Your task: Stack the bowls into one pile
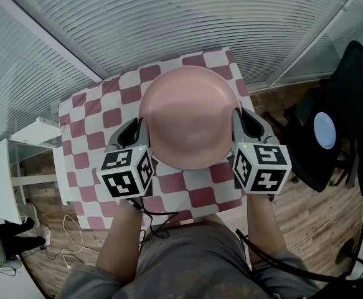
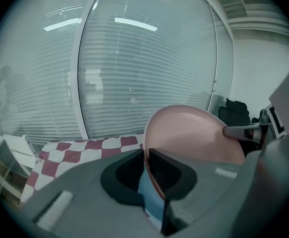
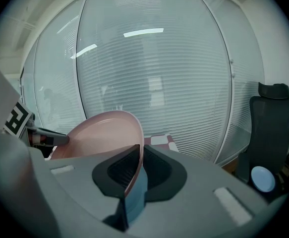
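Note:
A large pink bowl [image 1: 187, 117] hangs above the red-and-white checked table [image 1: 84, 126], held by its two opposite rims. My left gripper [image 1: 141, 131] is shut on the left rim, and my right gripper [image 1: 237, 124] is shut on the right rim. In the left gripper view the pink bowl [image 2: 194, 133] runs into the jaws of the left gripper [image 2: 151, 172]. A pale blue edge lies just under it there. The right gripper view shows the same: the pink rim [image 3: 107, 133] is pinched by the right gripper [image 3: 136, 175]. The table under the bowl is hidden.
A black office chair [image 1: 340, 104] with a round pale blue thing [image 1: 324, 129] on it stands to the right. A white shelf unit [image 1: 28, 136] stands left of the table. Cables [image 1: 69, 242] lie on the wood floor. Glass walls with blinds stand behind the table.

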The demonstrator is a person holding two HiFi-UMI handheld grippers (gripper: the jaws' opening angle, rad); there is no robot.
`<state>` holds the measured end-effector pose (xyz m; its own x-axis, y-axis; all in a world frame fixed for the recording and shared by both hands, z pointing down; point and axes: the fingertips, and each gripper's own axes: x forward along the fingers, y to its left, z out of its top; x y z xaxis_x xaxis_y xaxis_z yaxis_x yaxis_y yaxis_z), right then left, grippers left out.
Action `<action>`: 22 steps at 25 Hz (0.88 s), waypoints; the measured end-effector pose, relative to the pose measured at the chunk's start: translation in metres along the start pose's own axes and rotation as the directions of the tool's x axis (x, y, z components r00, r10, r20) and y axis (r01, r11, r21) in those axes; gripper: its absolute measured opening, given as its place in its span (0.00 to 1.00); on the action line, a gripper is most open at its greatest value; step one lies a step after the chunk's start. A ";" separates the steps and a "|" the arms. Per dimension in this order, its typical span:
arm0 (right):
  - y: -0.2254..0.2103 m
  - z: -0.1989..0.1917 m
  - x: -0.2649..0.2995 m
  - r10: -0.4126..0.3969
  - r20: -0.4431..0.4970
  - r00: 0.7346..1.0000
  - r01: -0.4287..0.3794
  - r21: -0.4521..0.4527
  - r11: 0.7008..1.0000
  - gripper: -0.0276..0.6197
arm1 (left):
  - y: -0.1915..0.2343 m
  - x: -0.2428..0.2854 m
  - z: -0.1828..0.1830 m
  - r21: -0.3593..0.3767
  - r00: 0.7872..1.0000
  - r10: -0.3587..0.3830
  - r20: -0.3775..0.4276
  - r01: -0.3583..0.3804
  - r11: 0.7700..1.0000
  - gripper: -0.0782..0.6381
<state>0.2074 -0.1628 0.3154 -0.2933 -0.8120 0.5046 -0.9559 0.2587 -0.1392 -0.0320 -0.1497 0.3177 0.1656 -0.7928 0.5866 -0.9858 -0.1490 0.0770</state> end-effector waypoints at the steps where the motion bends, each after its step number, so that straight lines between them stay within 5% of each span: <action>1: -0.001 -0.003 0.001 0.000 -0.006 1.000 0.000 0.001 1.000 0.12 | 0.000 0.001 -0.003 0.000 1.000 0.000 -0.006 0.000 1.000 0.16; 22: -0.005 -0.090 0.042 -0.017 -0.175 0.984 0.021 0.020 1.000 0.12 | 0.013 0.051 -0.087 -0.025 0.983 -0.012 -0.184 0.007 1.000 0.16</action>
<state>0.2015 -0.1508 0.4139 -0.2696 -0.7118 0.6485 -0.9619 0.2314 -0.1459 -0.0386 -0.1406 0.4185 0.1694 -0.6685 0.7242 -0.9850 -0.1395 0.1017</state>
